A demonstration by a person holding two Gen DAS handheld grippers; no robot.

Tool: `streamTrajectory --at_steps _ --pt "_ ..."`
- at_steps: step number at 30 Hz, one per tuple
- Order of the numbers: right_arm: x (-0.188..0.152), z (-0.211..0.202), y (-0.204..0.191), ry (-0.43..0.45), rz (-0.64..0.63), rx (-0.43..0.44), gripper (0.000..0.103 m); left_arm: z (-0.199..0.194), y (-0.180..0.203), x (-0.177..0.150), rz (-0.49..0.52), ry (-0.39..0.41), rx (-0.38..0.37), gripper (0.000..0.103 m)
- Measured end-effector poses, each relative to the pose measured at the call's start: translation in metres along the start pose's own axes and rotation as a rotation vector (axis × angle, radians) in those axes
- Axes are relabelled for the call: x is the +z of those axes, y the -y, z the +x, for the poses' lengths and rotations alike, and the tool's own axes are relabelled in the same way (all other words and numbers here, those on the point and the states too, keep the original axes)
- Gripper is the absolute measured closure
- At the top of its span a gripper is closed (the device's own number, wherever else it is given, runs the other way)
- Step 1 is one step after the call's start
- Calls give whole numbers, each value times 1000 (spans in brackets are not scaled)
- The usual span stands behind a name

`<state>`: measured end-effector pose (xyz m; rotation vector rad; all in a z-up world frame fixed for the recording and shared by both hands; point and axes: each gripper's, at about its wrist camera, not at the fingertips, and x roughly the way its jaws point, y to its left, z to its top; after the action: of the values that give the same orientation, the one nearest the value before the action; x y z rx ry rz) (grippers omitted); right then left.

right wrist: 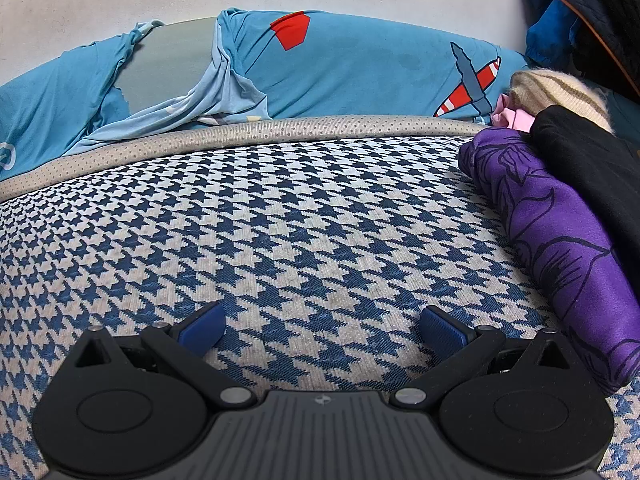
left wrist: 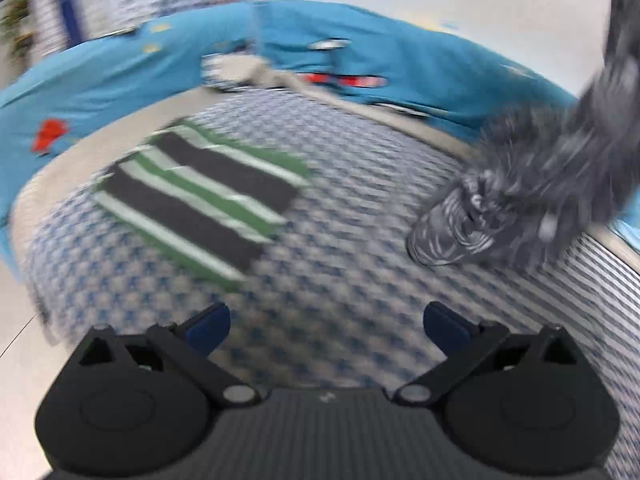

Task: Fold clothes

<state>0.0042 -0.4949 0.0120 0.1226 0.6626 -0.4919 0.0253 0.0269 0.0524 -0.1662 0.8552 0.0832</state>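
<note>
A folded garment with black, white and green stripes (left wrist: 200, 188) lies flat on the blue-and-white houndstooth cover (left wrist: 340, 264). My left gripper (left wrist: 326, 330) hovers open above the cover, nearer than the garment, with nothing between its fingers. A fuzzy grey garment (left wrist: 520, 188) hangs in from the upper right of the blurred left wrist view and touches the cover. In the right wrist view my right gripper (right wrist: 322, 330) stands open over the bare houndstooth cover (right wrist: 280, 220). A purple patterned garment (right wrist: 560, 232) lies to its right.
A teal sheet with red plane prints (right wrist: 360, 68) runs along the far side behind a beige padded edge (right wrist: 240, 132). Black cloth (right wrist: 592, 168), a beige knit (right wrist: 560, 88) and pink fabric (right wrist: 514, 116) pile up at the right. White floor (left wrist: 16, 360) shows at the left.
</note>
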Motion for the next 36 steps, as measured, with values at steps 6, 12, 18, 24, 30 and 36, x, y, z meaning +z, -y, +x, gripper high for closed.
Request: streamTrajectory --at_steps 6,12,18,24,30,36 --pt "0 0 0 0 0 0 0 -13 64 -23 231 60 -102 0" --pt "0 0 0 0 0 0 0 -23 103 -43 377 55 -258 0" --pt "0 0 0 0 0 0 0 -27 111 -46 360 49 -370 0" --pt "0 0 0 0 0 0 0 -25 120 -49 399 22 -376 0" --pt "0 0 0 0 0 0 0 -21 124 -53 436 -9 -390 0" --pt "0 0 0 -1 0 0 0 -21 132 -59 475 -32 -381 0"
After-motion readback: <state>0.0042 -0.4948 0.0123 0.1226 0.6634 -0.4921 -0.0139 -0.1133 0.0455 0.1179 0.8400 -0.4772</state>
